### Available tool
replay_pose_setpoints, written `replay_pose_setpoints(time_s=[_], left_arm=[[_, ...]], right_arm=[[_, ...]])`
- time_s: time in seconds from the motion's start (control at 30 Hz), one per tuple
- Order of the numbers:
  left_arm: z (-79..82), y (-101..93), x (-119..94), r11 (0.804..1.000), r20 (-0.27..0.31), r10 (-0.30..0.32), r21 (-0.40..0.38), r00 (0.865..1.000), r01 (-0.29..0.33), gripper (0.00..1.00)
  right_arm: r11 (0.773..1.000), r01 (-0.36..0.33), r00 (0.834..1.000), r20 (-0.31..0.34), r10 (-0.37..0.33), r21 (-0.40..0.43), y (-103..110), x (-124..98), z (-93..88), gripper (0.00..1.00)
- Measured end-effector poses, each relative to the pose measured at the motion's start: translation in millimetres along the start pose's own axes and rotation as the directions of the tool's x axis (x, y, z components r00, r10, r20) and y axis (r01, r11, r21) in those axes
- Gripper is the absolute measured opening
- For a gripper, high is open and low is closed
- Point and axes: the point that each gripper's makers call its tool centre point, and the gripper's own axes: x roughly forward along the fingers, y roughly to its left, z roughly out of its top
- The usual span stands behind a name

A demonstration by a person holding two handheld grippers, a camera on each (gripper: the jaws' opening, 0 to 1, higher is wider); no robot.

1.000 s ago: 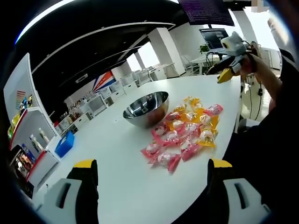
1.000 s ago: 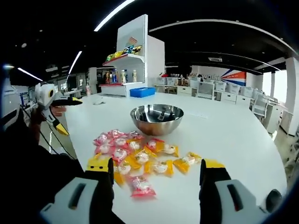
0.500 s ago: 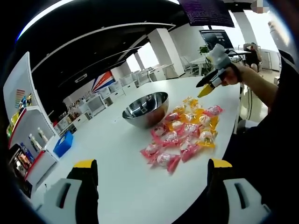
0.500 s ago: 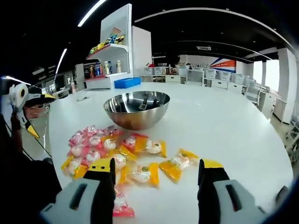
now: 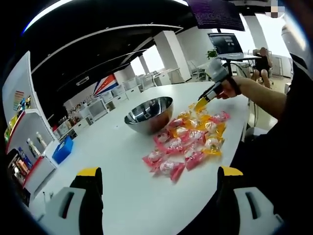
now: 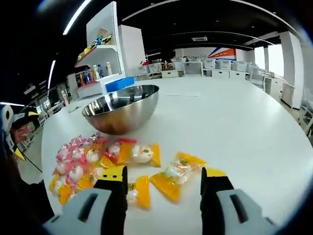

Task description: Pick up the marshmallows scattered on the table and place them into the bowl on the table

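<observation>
A steel bowl (image 5: pixel 148 113) (image 6: pixel 122 107) stands on the white table (image 5: pixel 122 196). Beside it lies a pile of pink- and yellow-wrapped marshmallows (image 5: pixel 188 142) (image 6: pixel 83 161). My left gripper (image 5: pixel 159 172) hovers open and well short of the pile, with nothing between its jaws. My right gripper (image 6: pixel 164 174) is open and low over the table. A yellow-wrapped marshmallow (image 6: pixel 175 172) lies between its jaws. In the left gripper view the right gripper (image 5: pixel 203 102) comes in over the pile's far end, held by a hand (image 5: pixel 226 88).
A white shelf unit (image 6: pixel 95 54) with goods and a blue bin (image 5: pixel 62 149) (image 6: pixel 117 83) stand beyond the table. My left gripper (image 6: pixel 14 132) shows at the far left past the table edge. Desks and chairs fill the background.
The right gripper has come down and forward to the yellow packets at the pile's end, so the bowl and packets loom larger in its view. The left gripper has hardly moved.
</observation>
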Motion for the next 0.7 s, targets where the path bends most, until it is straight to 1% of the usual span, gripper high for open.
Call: replay_pose_setpoints(time_s=[0.03,0.13,0.27,0.37,0.53,0.63,0.7], left_arm=[[-0.1,0.1,0.1,1.000,0.000,0.000,0.000,1.000,0.000,0.95],[-0.4,-0.6,1.0,1.000,-0.001,-0.003,-0.003,1.000,0.003,0.95],[-0.1,-4.1,2.7,1.000,0.003,-0.014,0.001,1.000,0.014,0.95],[-2.1,-8.9,5.1,1.000,-0.004,-0.028,0.001,1.000,0.028,0.95],[-2.2,-10.2,5.9,0.999,-0.007,-0.032,0.002,0.999,0.032,0.95],[-0.8,-10.1,4.6,0.999,-0.002,-0.032,0.008,0.999,0.032,0.90],[-0.7,-9.7,4.3,0.999,-0.001,-0.030,0.009,1.000,0.030,0.91]], right_arm=[[1.000,0.003,1.000,-0.002,-0.003,0.001,-0.6,0.7,-0.6,0.56],[0.999,0.042,0.999,-0.019,-0.042,-0.003,-8.7,6.6,-6.5,0.55],[0.997,0.069,0.998,0.004,-0.069,-0.018,-15.3,9.8,-5.9,0.39],[0.998,0.066,0.998,0.005,-0.066,-0.006,-14.9,11.7,-6.6,0.39],[0.997,0.077,0.997,0.014,-0.077,-0.017,-17.4,15.3,-5.2,0.36],[0.996,0.080,0.997,0.012,-0.080,-0.034,-16.5,15.3,-5.4,0.35],[0.996,0.081,0.997,0.013,-0.080,-0.047,-15.5,15.0,-6.2,0.33]])
